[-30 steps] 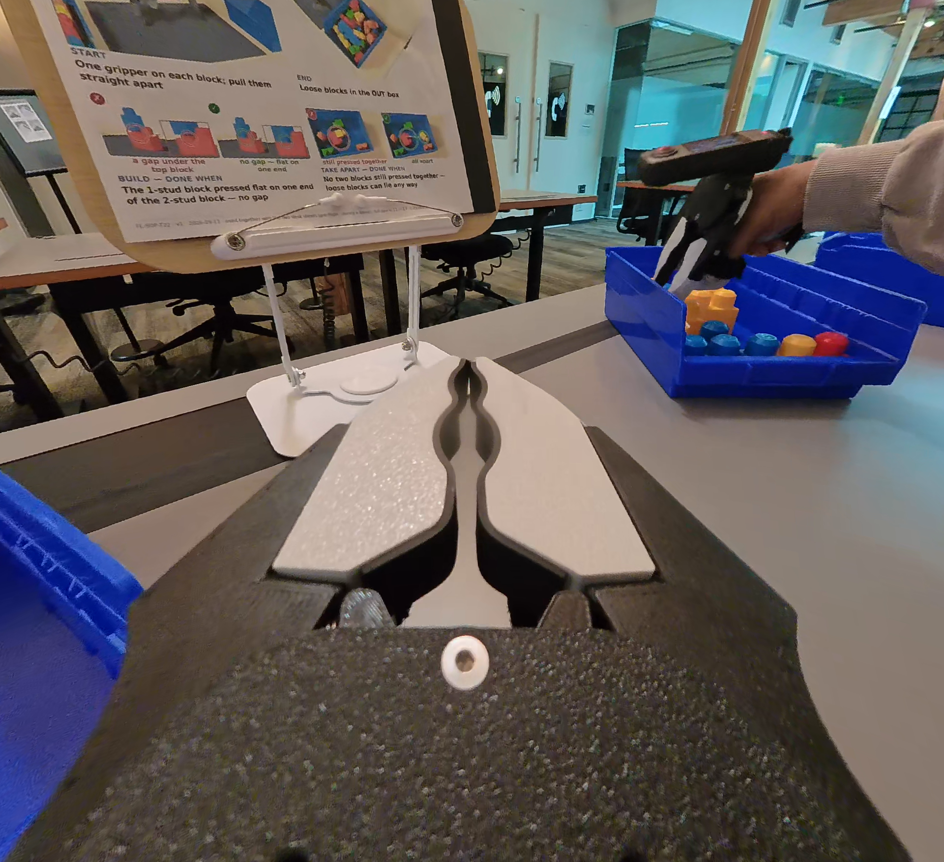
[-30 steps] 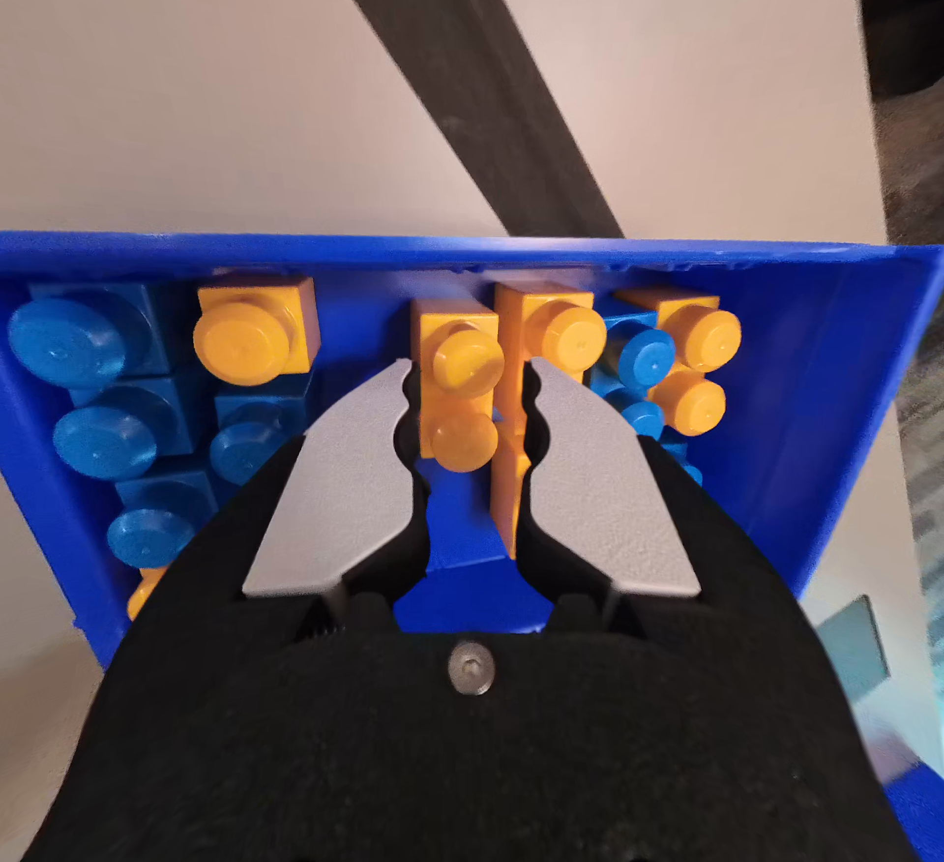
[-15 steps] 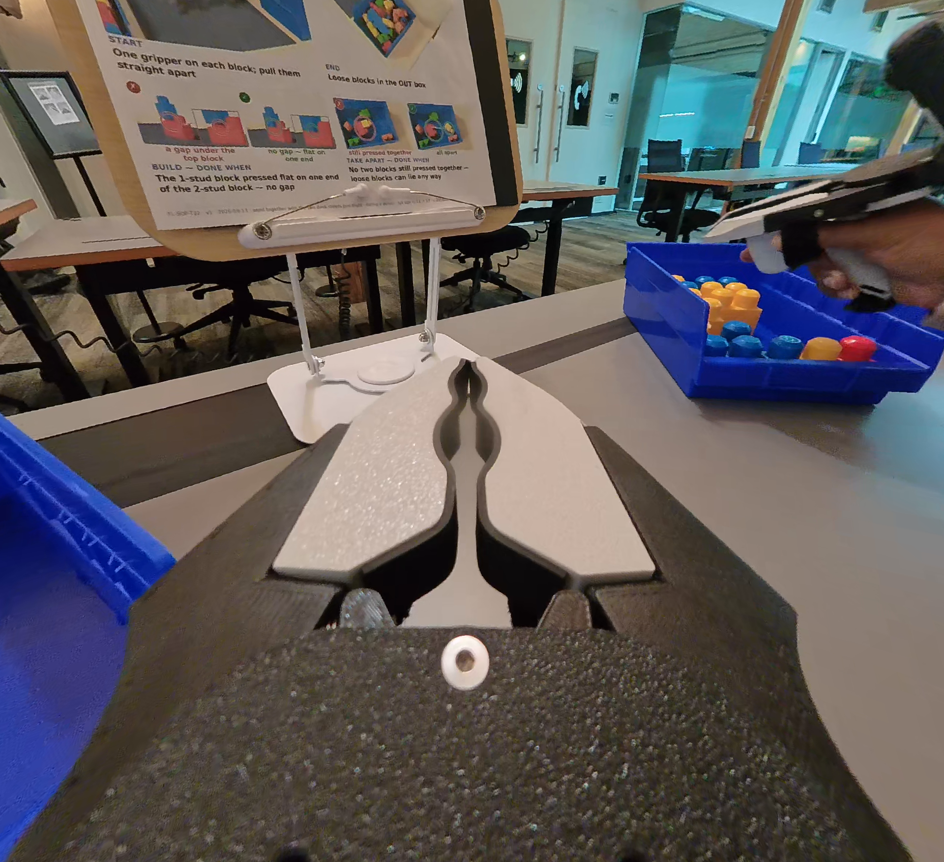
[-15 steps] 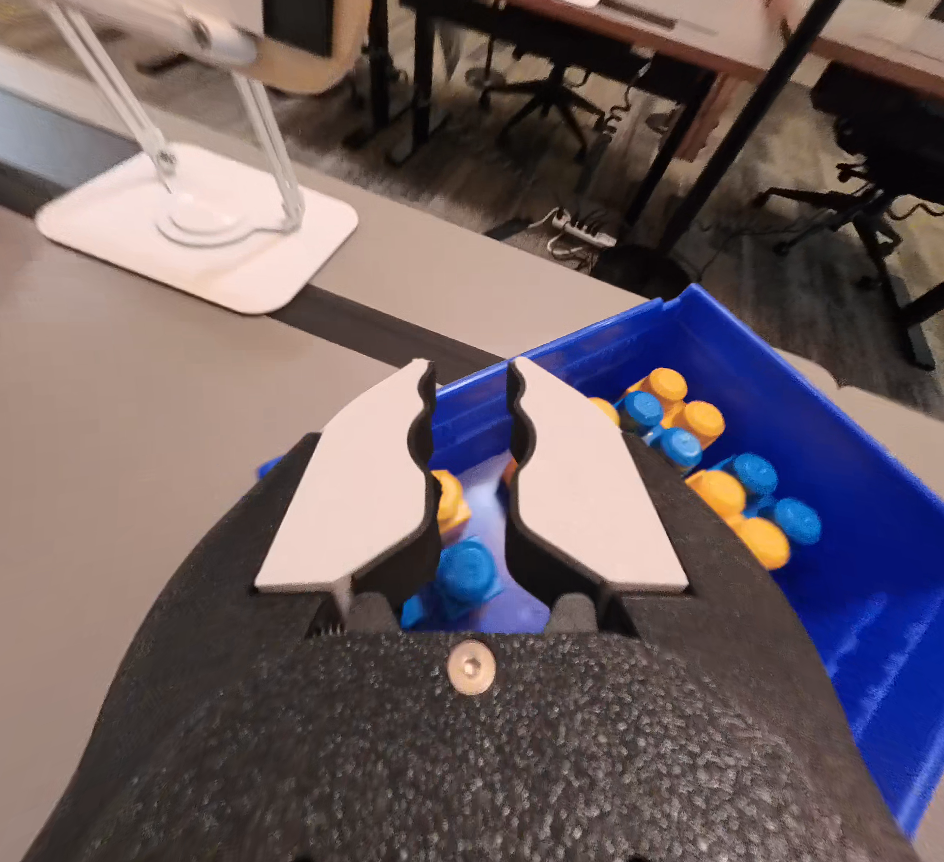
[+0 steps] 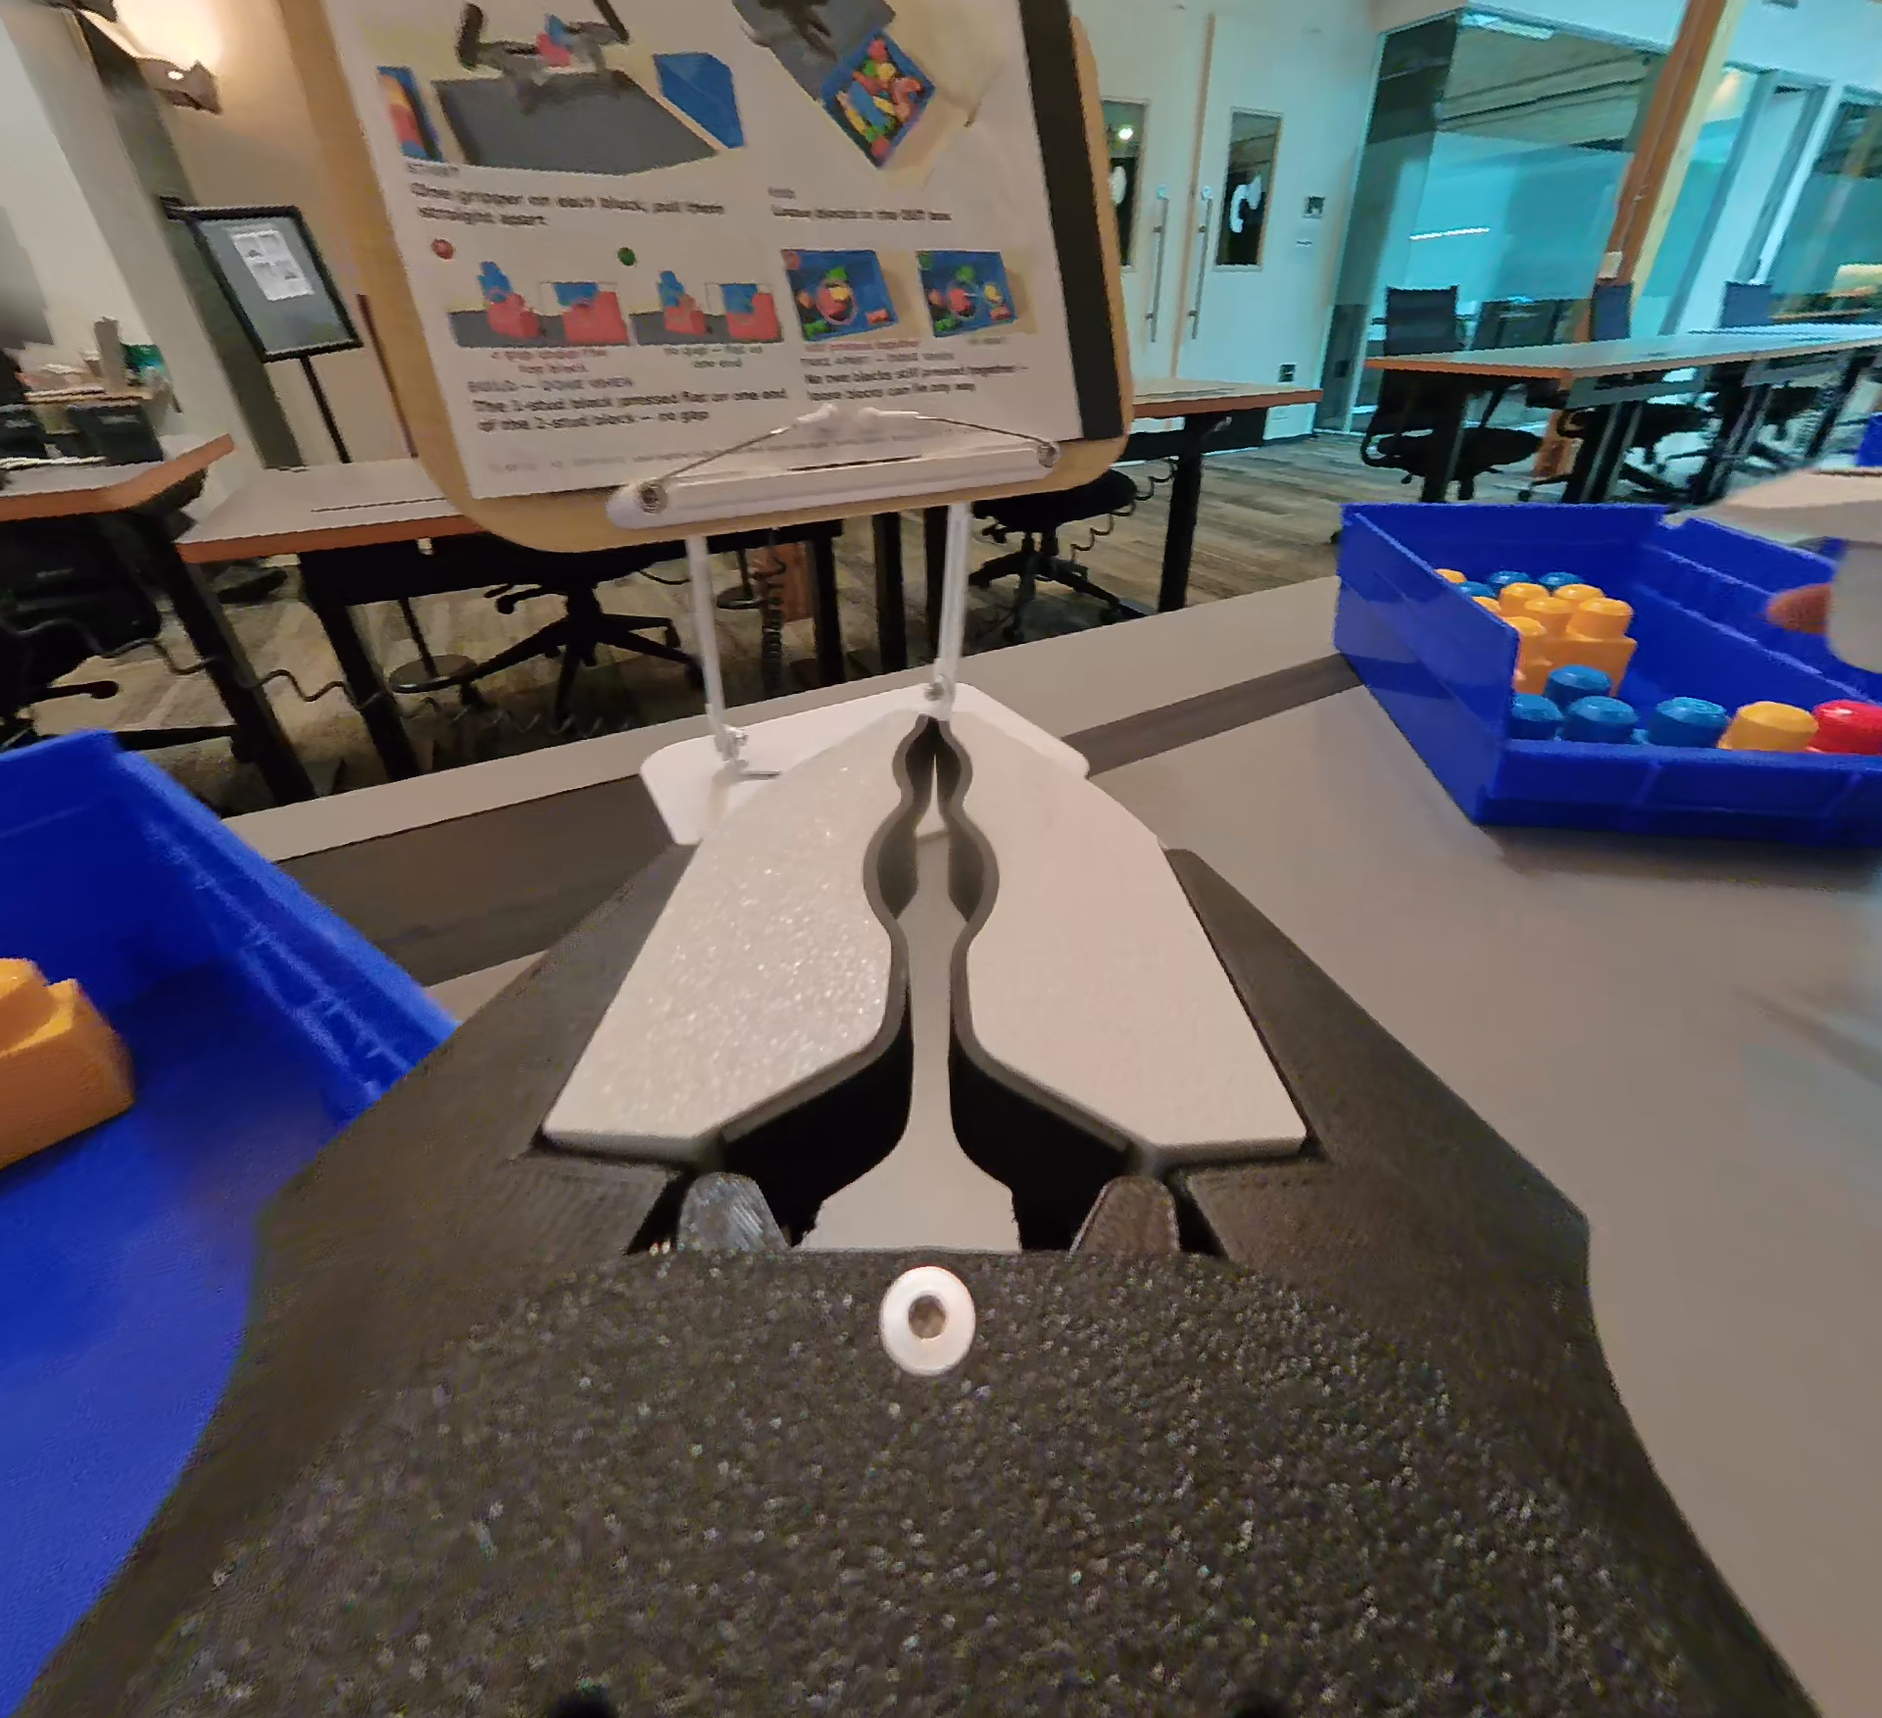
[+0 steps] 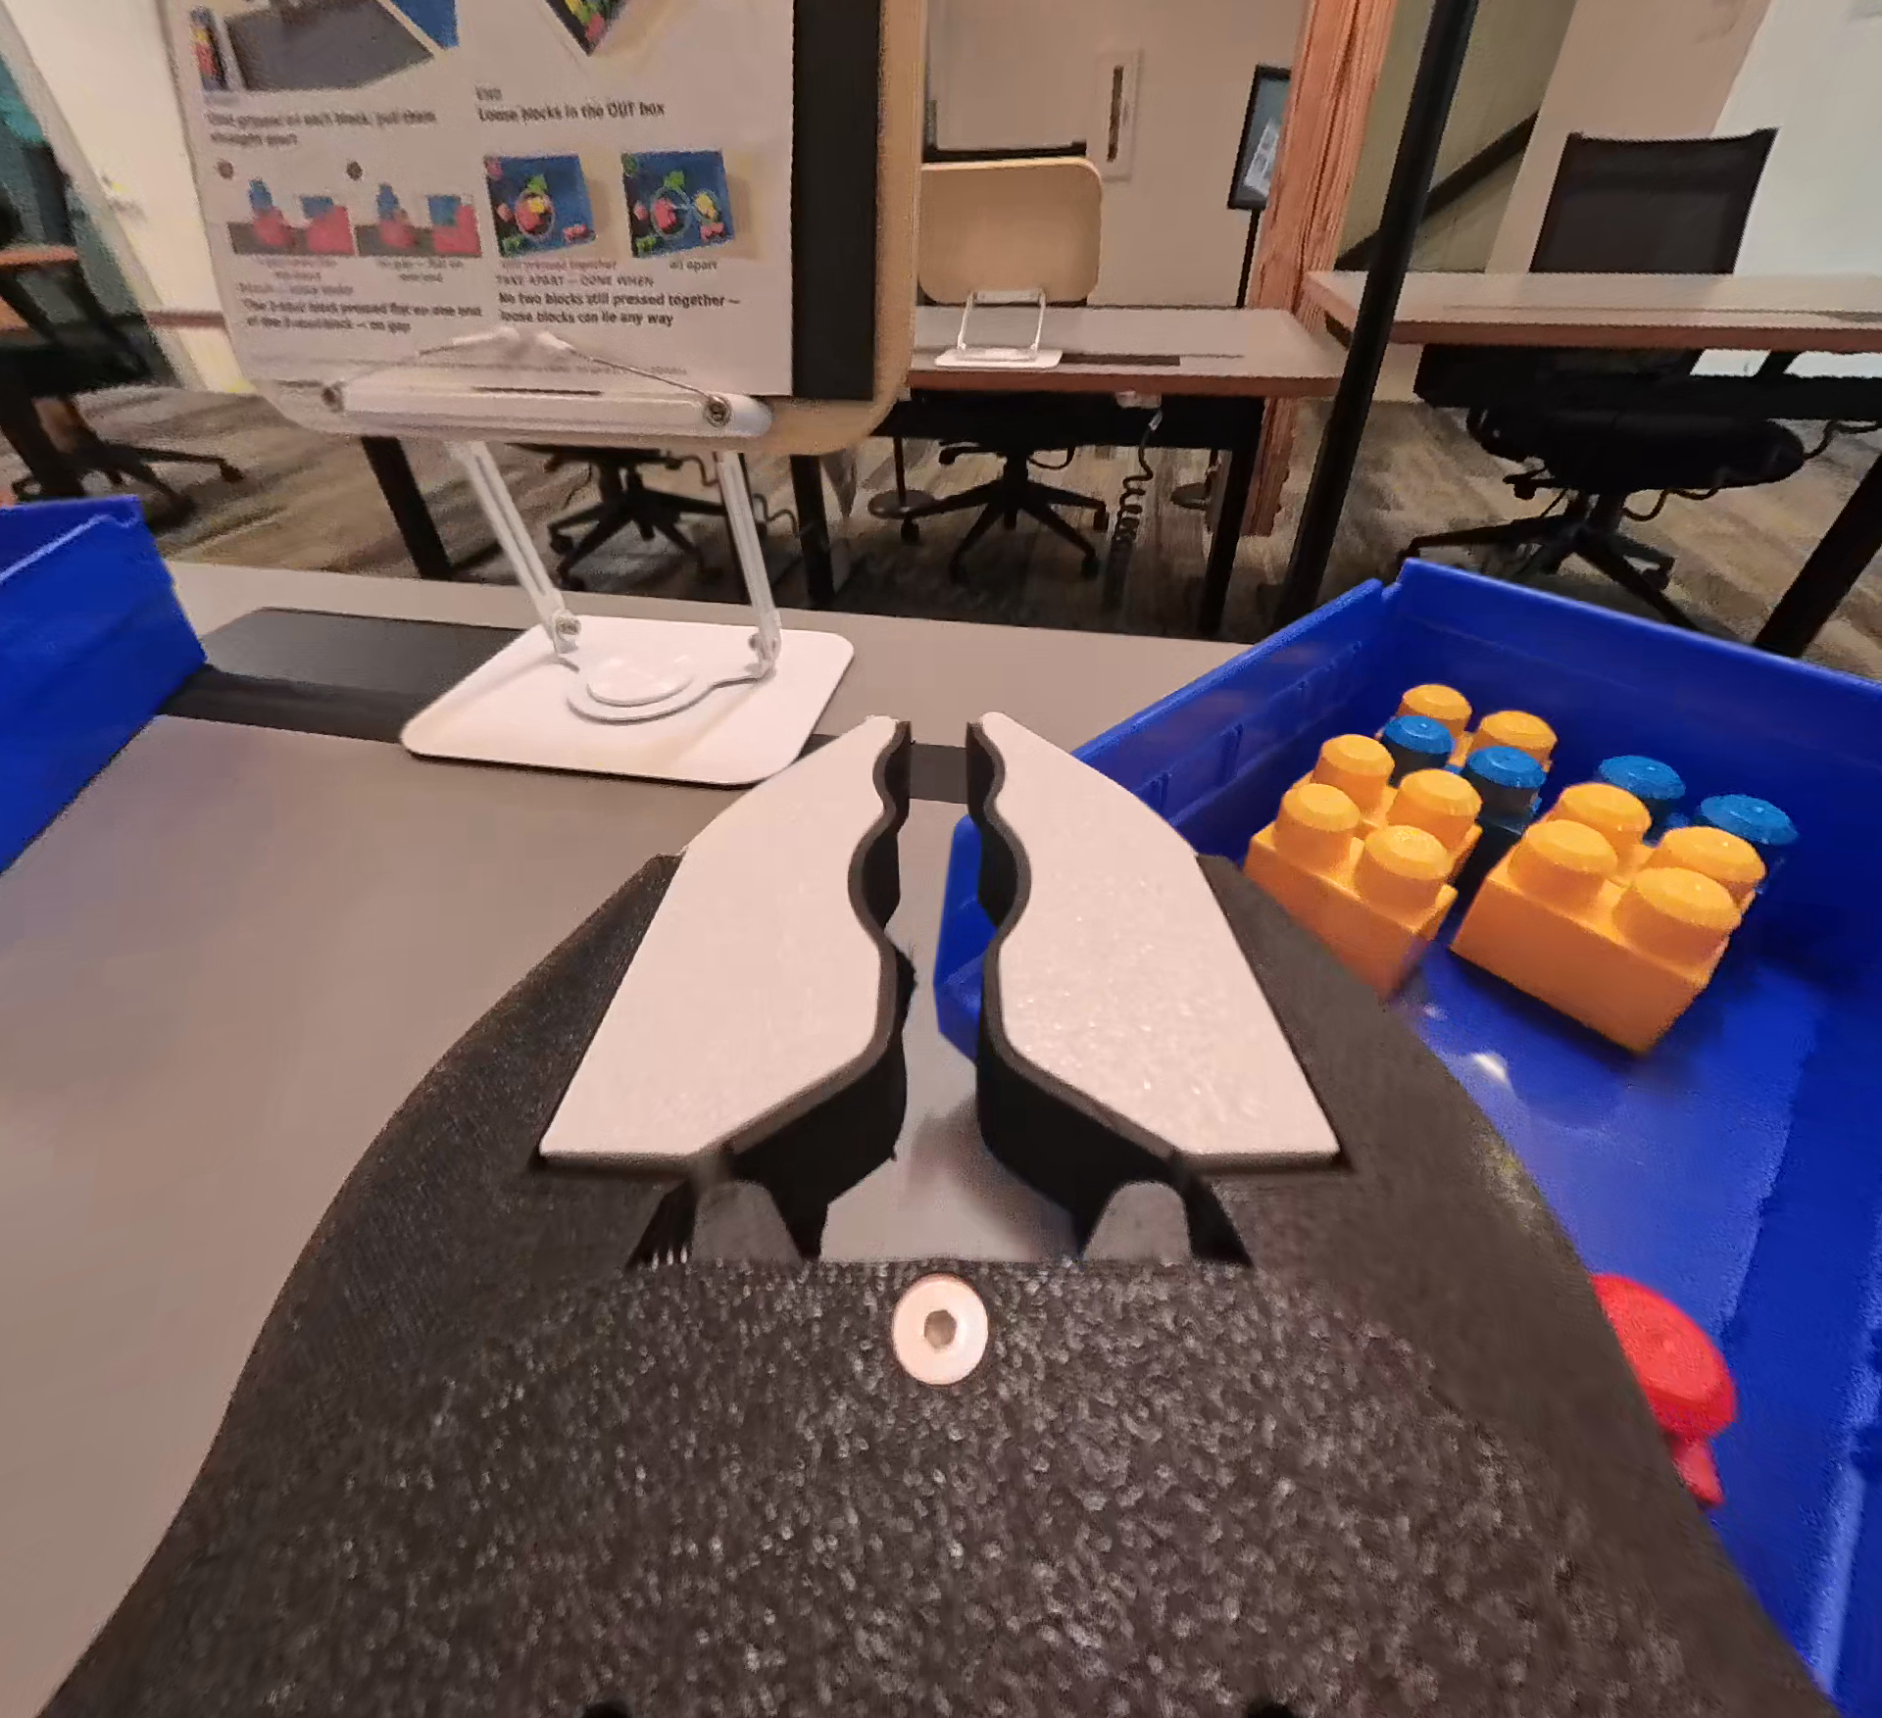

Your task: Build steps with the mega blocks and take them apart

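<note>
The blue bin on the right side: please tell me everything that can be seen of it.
The blue bin is an open, shallow box of glossy plastic with ribbed walls, standing flat on the grey table. It holds orange blocks, blue blocks and a red block, studs up. The right claw hovers open, beside its near corner.

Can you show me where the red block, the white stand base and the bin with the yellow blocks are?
red block [image 6: 1670, 1364], right wrist view, on its round stud.
white stand base [image 6: 652, 712], right wrist view, on its flat plate.
blue bin [image 6: 1171, 758], right wrist view, on its near wall.
</note>
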`<state>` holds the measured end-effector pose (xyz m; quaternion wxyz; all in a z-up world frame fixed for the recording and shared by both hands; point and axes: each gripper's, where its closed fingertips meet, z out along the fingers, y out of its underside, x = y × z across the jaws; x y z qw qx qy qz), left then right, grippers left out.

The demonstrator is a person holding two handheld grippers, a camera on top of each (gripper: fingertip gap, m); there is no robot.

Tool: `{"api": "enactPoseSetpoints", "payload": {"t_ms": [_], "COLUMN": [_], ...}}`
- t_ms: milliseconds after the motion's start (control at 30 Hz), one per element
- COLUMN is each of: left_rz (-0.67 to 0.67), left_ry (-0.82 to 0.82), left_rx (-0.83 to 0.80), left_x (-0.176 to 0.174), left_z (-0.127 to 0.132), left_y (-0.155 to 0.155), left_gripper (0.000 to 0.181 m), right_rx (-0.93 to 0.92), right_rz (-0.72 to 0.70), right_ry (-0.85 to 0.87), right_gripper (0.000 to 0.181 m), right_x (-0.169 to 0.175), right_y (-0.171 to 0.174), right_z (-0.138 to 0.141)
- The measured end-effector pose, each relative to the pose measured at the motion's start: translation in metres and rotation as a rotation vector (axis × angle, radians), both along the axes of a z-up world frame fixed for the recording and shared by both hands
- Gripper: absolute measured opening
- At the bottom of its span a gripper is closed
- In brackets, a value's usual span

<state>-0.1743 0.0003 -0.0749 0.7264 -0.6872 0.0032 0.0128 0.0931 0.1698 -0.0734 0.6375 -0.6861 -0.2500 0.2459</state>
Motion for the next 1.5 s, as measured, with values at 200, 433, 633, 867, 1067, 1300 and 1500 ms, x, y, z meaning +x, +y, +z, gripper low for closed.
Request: {"api": "enactPoseSetpoints", "payload": {"t_ms": [200, 433, 633, 867, 1067, 1300, 1500], "left_rz": [0.149, 0.395, 0.594, 0.672, 0.686, 0.704, 0.720], "left_ry": [0.000, 0.002, -0.113, -0.001, -0.052, -0.060, 0.016], "left_rx": [-0.015, -0.026, -0.136, -0.494, -0.823, -0.969, -1.041], "left_x": [-0.043, -0.117, -0.204, -0.283, -0.338, -0.353, -0.360], "left_z": [0.004, 0.006, 0.000, 0.012, -0.045, -0.076, -0.079], "left_y": [-0.013, -0.048, -0.079, -0.080, -0.073, -0.065, -0.063], "left_gripper": [0.000, 0.006, 0.034, 0.043, 0.043, 0.036, 0.032], "right_rx": [0.095, 0.138, 0.148, 0.124, 0.124, 0.081, 0.067], "right_rz": [-0.014, 0.039, 0.067, 0.096, 0.109, 0.126, 0.142], "right_ry": [0.029, 0.042, 0.060, 0.063, 0.046, 0.083, 0.085], "right_gripper": [0.005, 0.001, 0.000, 0.001, 0.001, 0.001, 0.002], "right_x": [0.009, 0.011, 0.010, 0.008, 0.006, 0.008, 0.006], "right_y": [-0.014, -0.021, -0.026, -0.027, -0.028, -0.026, -0.027], "right_z": [-0.005, -0.006, 0.000, -0.002, -0.003, -0.003, -0.004]}}
